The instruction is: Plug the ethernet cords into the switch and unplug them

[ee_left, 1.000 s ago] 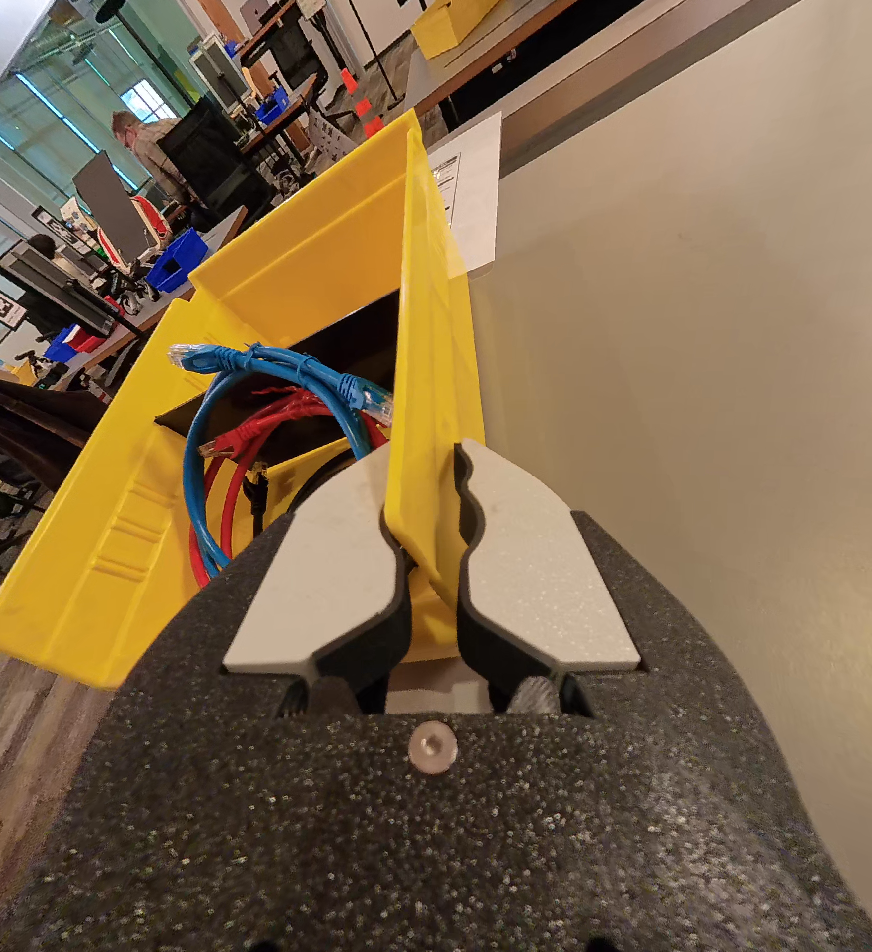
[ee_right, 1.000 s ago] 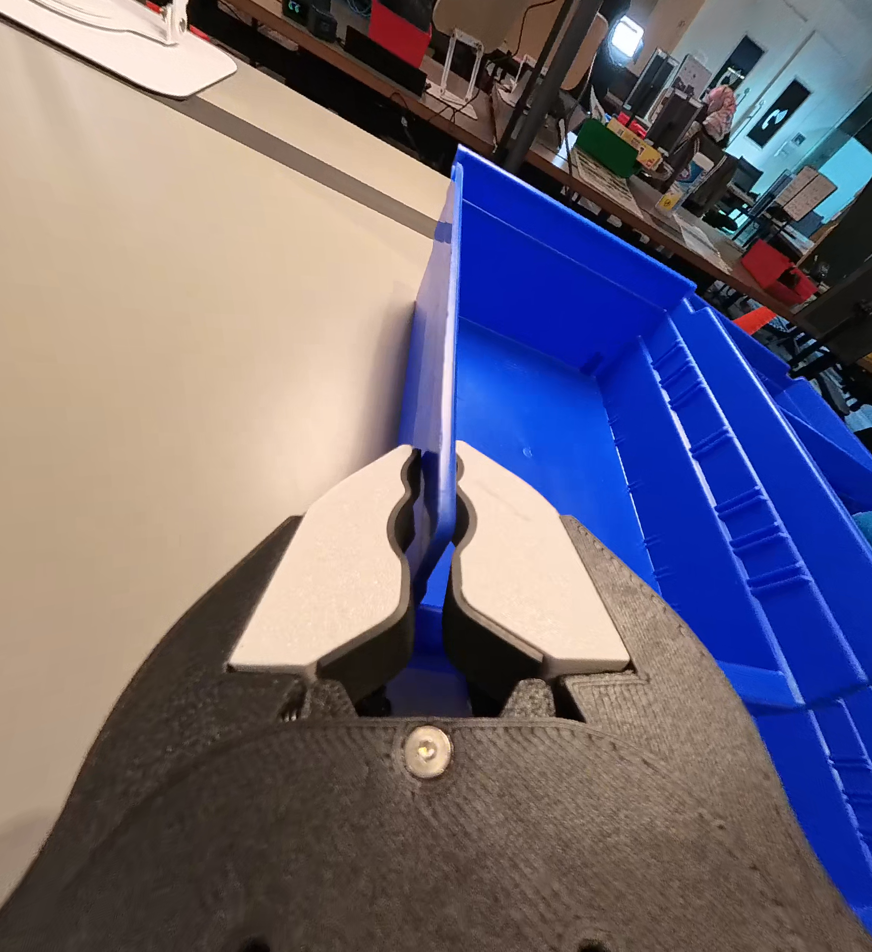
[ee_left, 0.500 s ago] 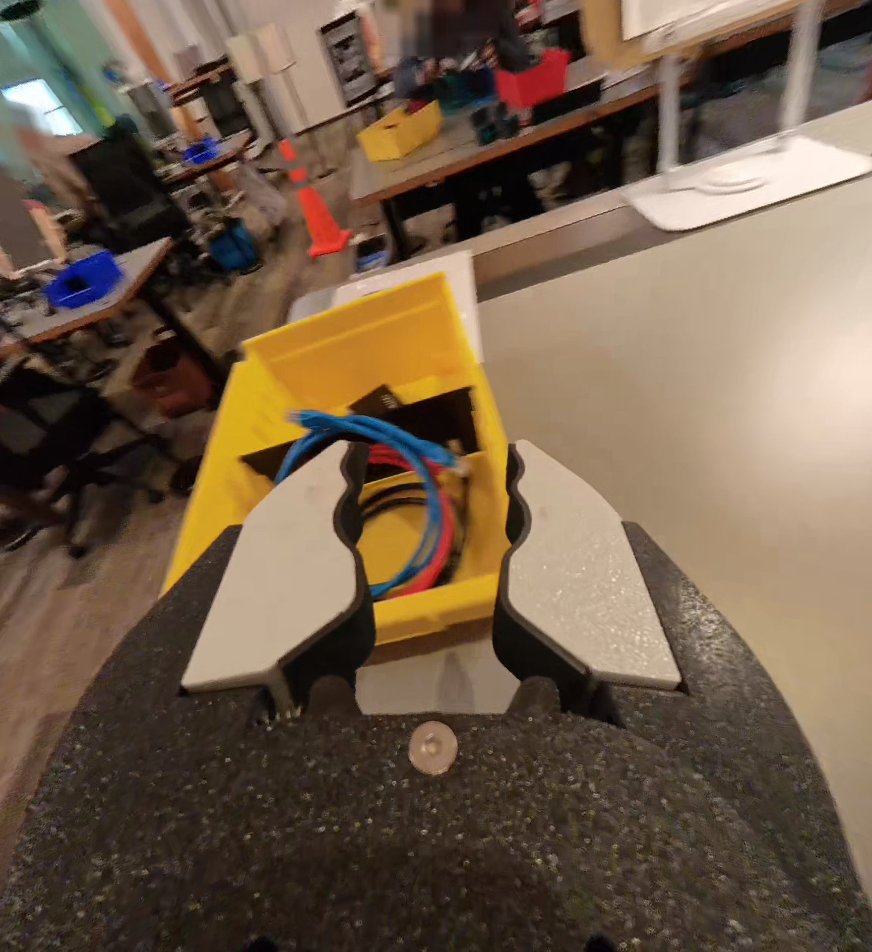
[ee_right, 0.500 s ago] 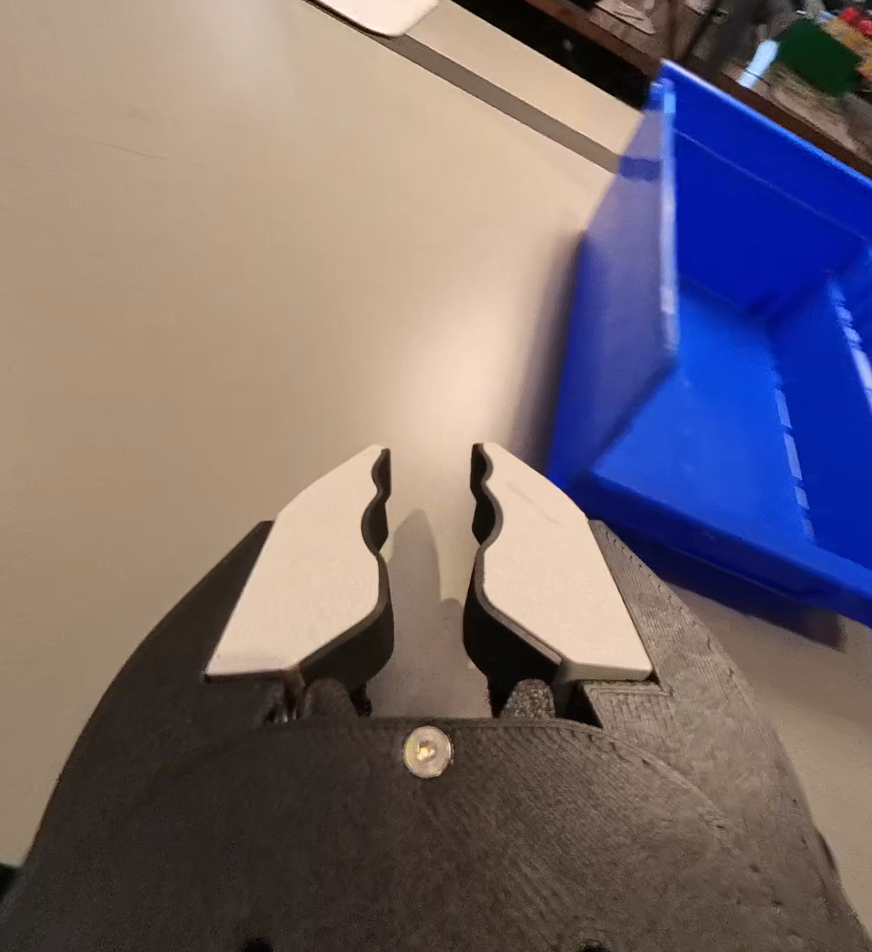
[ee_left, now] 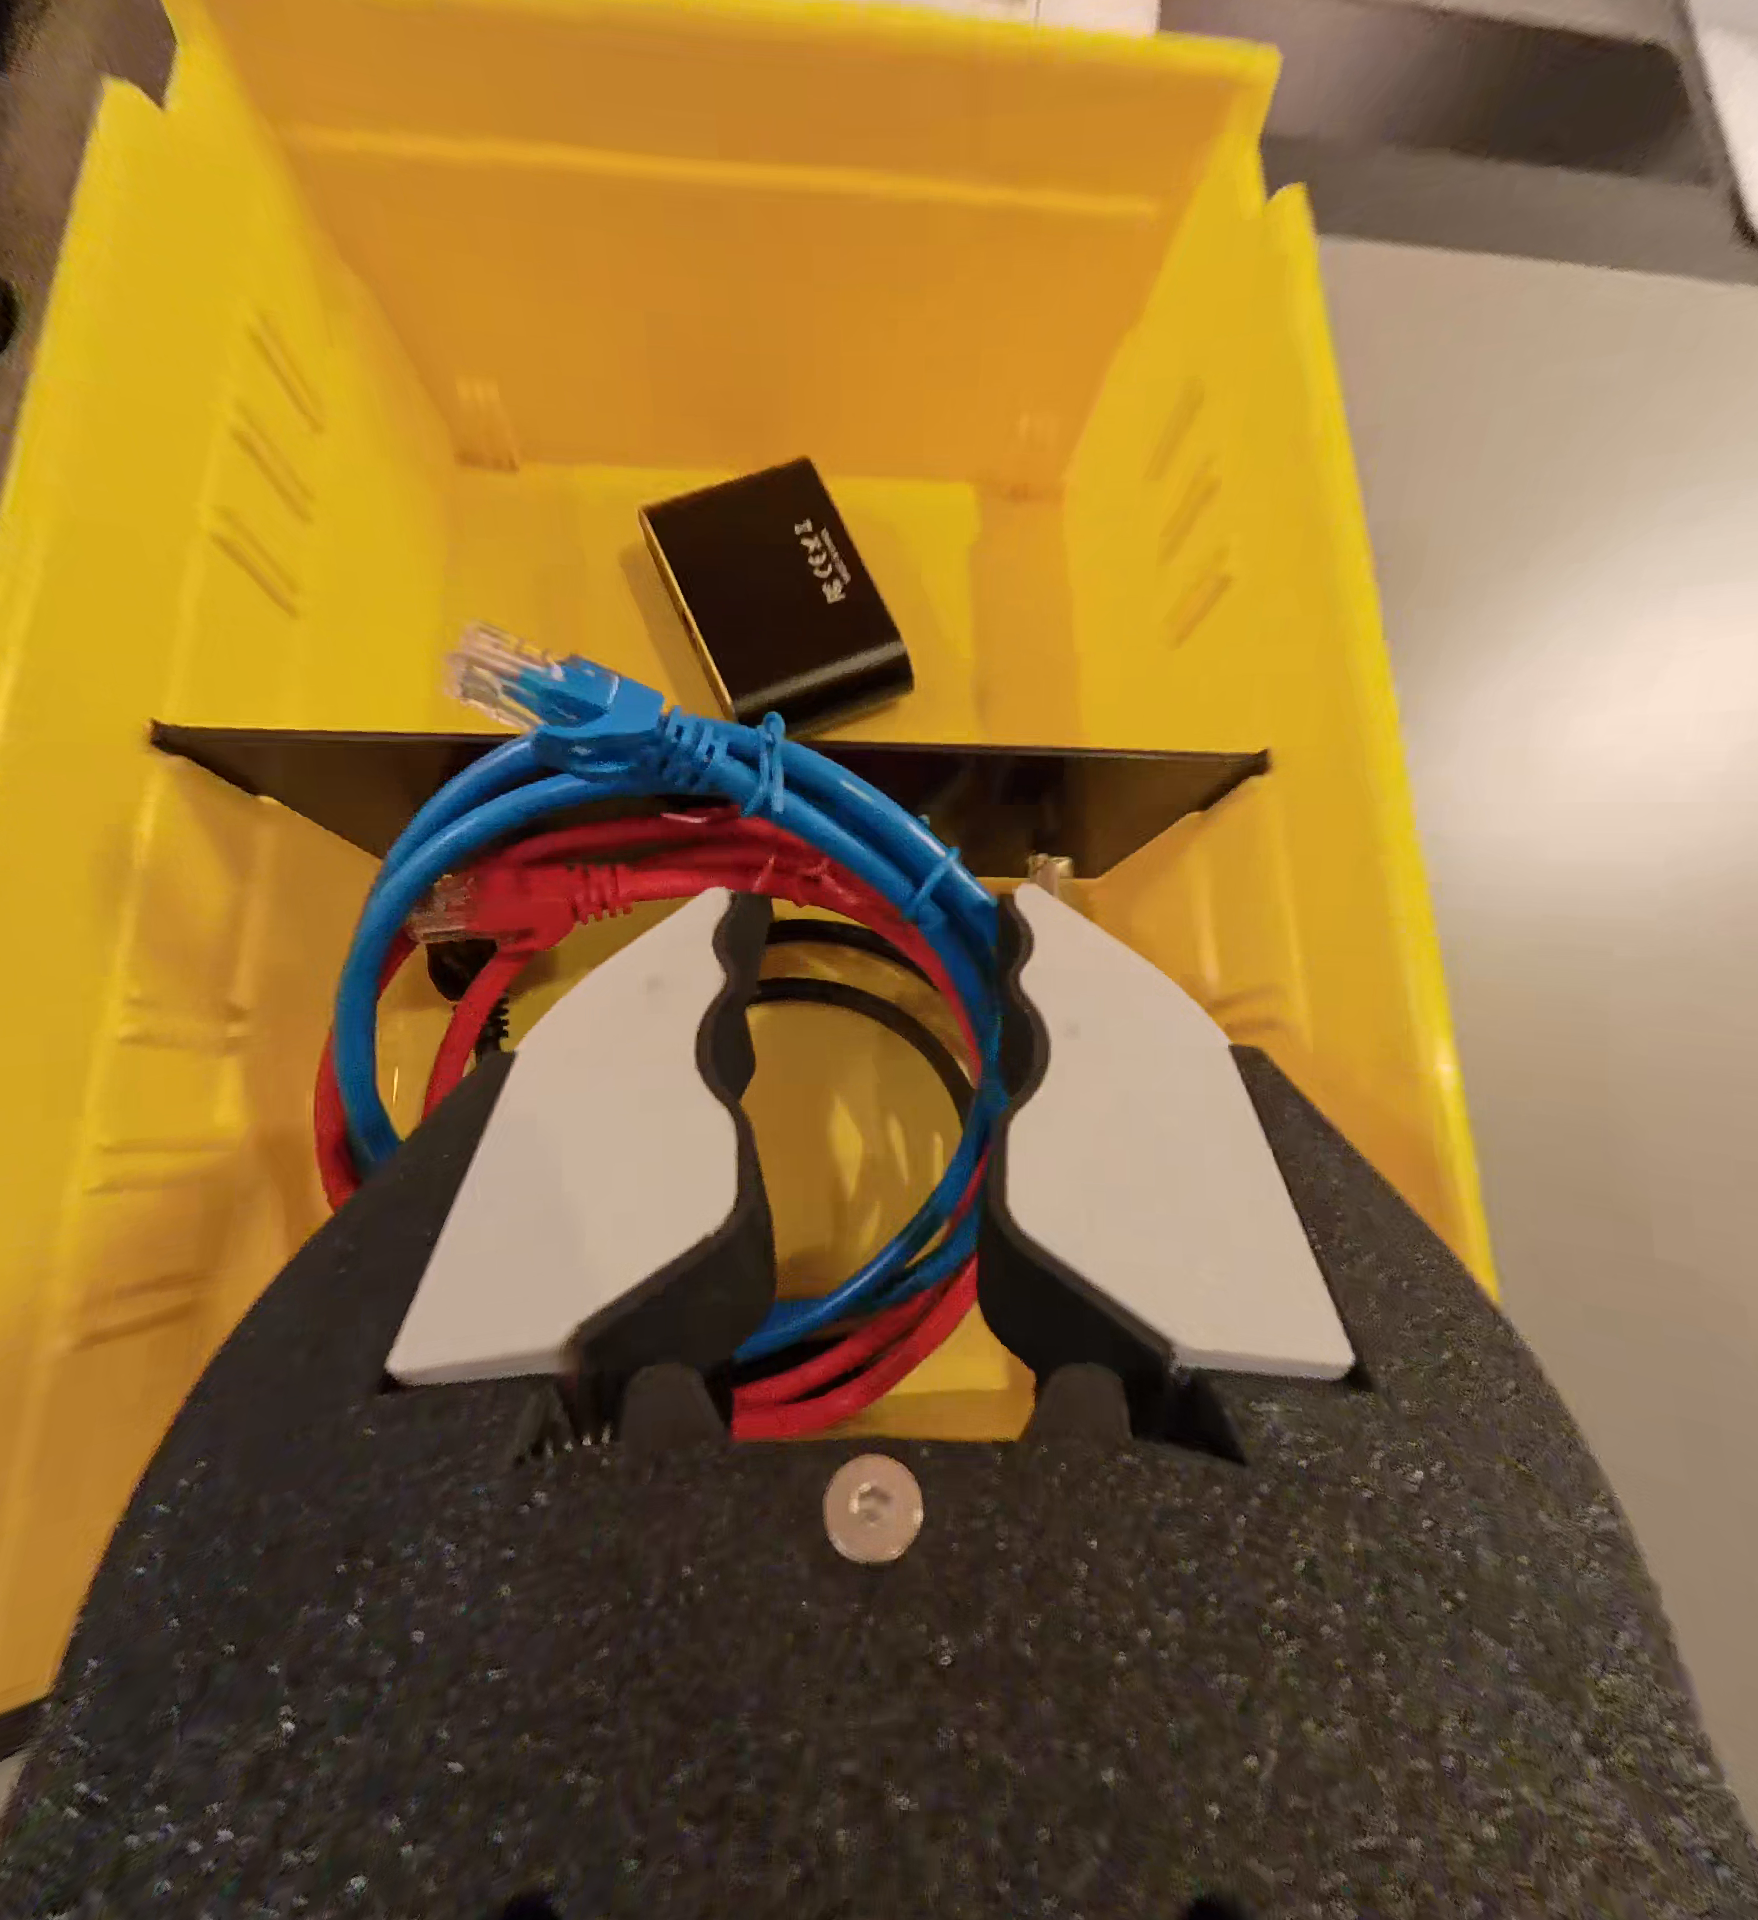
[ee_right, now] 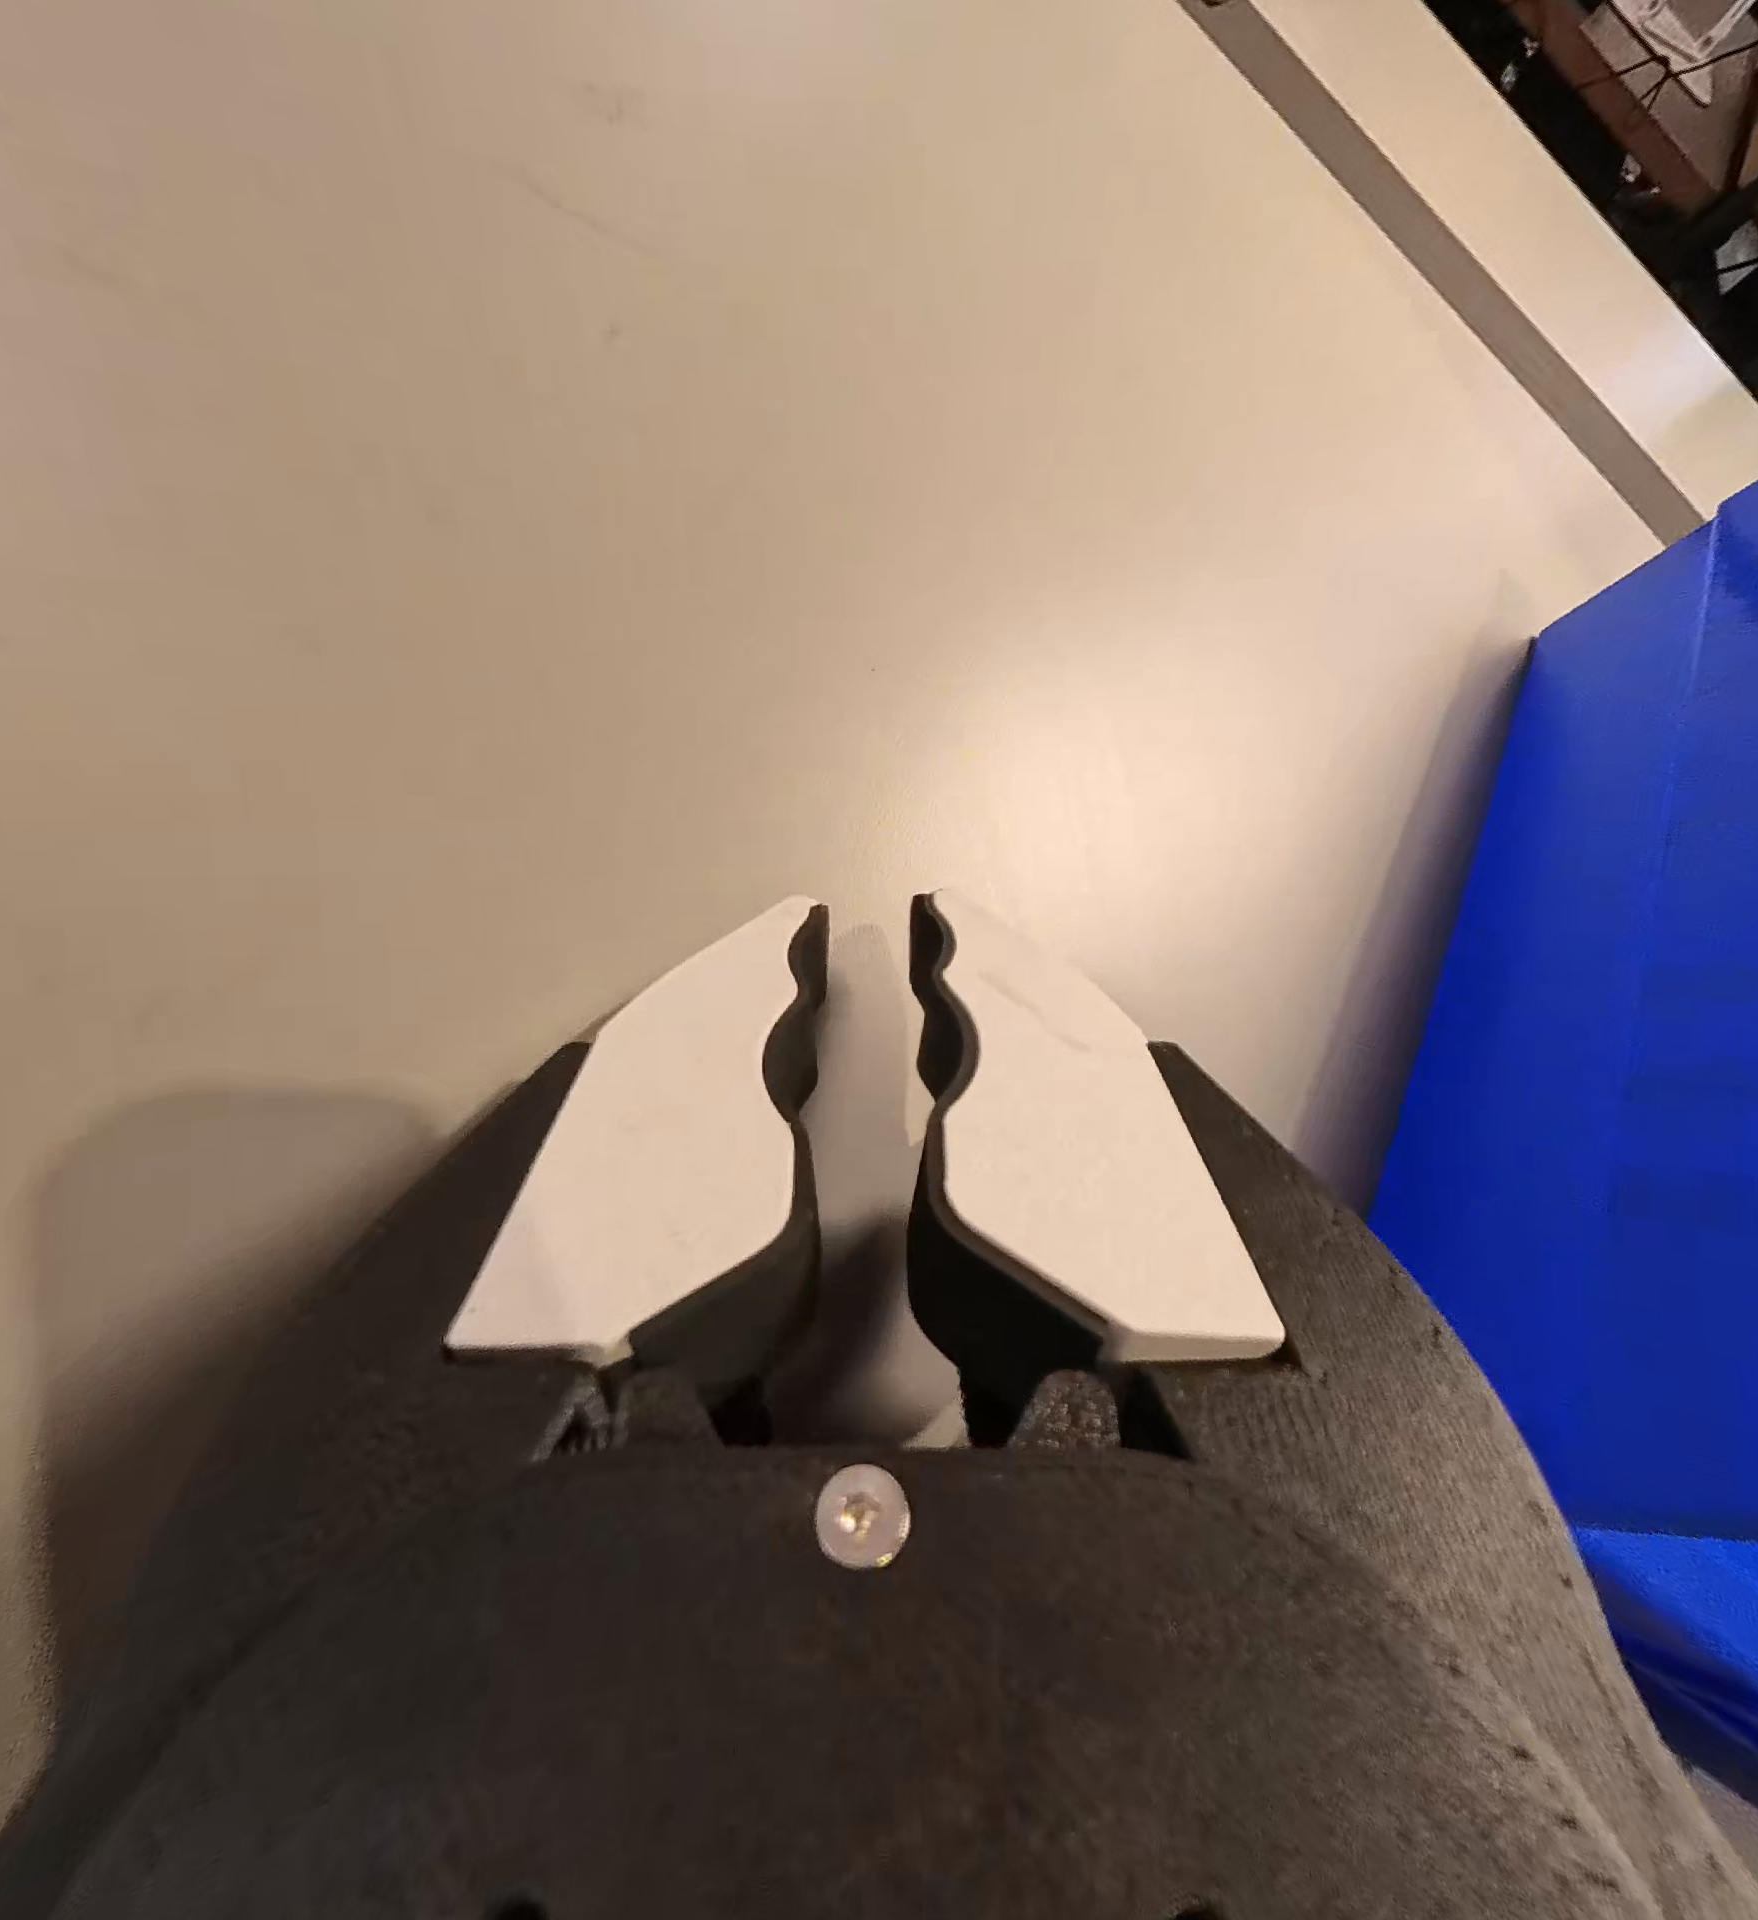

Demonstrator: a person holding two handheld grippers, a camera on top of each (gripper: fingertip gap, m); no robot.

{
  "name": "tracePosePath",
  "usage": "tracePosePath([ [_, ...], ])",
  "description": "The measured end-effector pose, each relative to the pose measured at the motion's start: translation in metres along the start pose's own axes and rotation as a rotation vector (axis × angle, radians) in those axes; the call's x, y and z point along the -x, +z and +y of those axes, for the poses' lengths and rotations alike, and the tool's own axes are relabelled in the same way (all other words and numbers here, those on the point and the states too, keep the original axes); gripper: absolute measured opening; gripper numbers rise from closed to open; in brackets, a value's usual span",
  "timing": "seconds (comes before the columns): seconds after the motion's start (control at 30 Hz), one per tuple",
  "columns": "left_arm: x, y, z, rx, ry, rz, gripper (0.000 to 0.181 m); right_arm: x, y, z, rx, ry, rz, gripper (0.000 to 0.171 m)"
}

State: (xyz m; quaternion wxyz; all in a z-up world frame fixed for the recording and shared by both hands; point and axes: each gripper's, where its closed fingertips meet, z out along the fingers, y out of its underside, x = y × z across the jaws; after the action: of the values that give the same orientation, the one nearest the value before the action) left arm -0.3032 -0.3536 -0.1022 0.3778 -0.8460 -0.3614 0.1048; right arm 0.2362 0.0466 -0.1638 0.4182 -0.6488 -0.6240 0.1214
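In the left wrist view, a yellow bin (ee_left: 179, 935) holds a coiled blue ethernet cord (ee_left: 646, 758), a coiled red ethernet cord (ee_left: 584, 894) and a thin black cord (ee_left: 854, 997) in its near compartment. A small black switch box (ee_left: 781, 592) lies in the far compartment, behind a black divider (ee_left: 1114, 790). My left gripper (ee_left: 864, 914) is open and empty, hovering over the coils. In the right wrist view, my right gripper (ee_right: 870, 920) is slightly open and empty over the bare beige table (ee_right: 542, 520).
A blue bin (ee_right: 1633, 1143) stands right of my right gripper, its outer wall facing me. The table's far edge (ee_right: 1457, 260) runs diagonally at the upper right. Beige table surface (ee_left: 1633, 831) lies right of the yellow bin. The left gripper's tips are roughly 70 cm from the right gripper's.
Both grippers let go of the bin walls and opened. The left one rose and now looks down into the yellow bin. The right one swung left, away from the blue bin.
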Motion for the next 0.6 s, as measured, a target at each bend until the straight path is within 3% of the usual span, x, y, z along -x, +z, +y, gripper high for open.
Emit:
tracePosePath([
  [0.07,-0.002,0.008,0.003,0.026,0.009,0.001,0.041,0.0,0.0,0.001,0.004,0.014,-0.013,0.015],
  [0.13,-0.01,0.012,0.003,0.027,0.026,0.034,0.022,0.0,0.0,0.001,0.004,0.023,-0.022,0.016],
  [0.3,-0.01,0.003,-0.002,-0.006,0.086,-0.03,0.018,0.0,-0.002,-0.001,-0.018,0.039,-0.036,0.017],
  [0.47,-0.006,-0.041,-0.03,-0.144,0.15,-0.165,0.014,-0.004,-0.004,-0.003,-0.045,0.092,-0.066,0.017],
  [0.6,-0.039,-0.091,-0.074,-0.322,0.253,-0.167,0.012,-0.004,-0.002,0.0,-0.028,0.126,-0.123,0.016],
])
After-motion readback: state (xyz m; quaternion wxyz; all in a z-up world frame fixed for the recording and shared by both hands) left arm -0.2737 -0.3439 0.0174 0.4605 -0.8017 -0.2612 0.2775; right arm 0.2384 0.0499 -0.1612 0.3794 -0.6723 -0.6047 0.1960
